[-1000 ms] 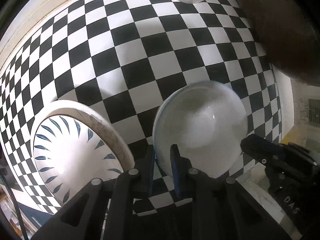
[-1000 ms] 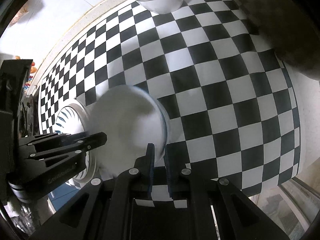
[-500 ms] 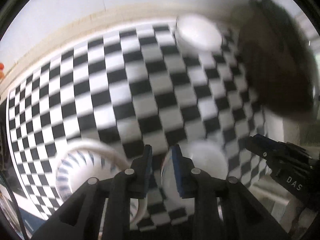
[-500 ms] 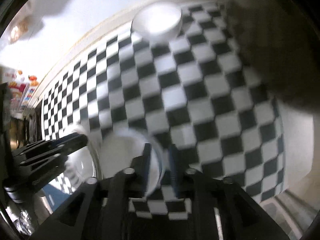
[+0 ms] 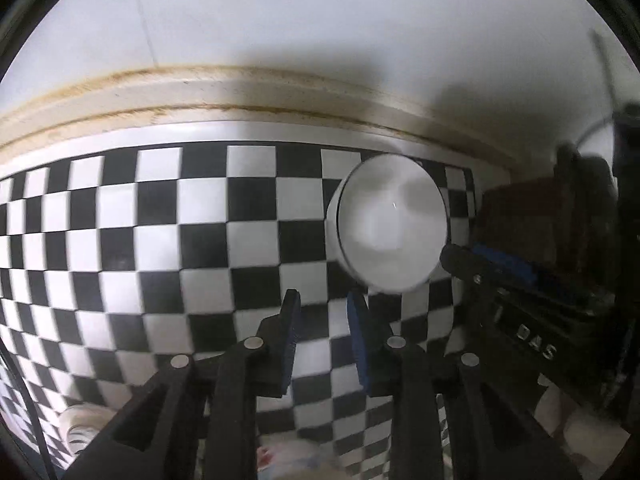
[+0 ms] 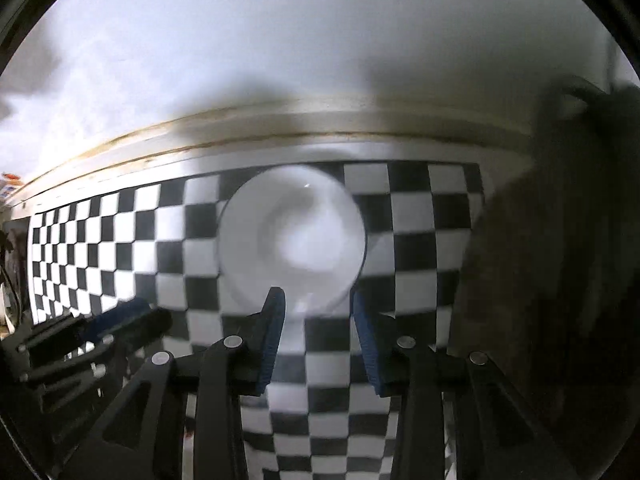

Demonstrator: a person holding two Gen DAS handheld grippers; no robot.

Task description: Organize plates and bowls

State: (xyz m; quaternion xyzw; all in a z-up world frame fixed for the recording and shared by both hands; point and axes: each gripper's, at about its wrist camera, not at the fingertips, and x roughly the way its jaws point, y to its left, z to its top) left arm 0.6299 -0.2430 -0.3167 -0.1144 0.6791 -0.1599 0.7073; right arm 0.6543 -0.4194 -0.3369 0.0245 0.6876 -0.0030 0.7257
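White bowl point(image 6: 292, 236) sat upright at 12 o'clock of right gripper point(image 6: 318, 320), near bench's far edge. Right jaws just opened, moderate gap, nothing between; likely lining up on near rim. Left gripper point(image 5: 320, 320) narrow gap, opened slightly, empty; bowl at its 1 o'clock. Checkered mat point(image 5: 160, 240) over bench, white wall point(image 5: 320, 20) behind, dark blurry obj point(image 6: 560, 260) at 3 o'clock.
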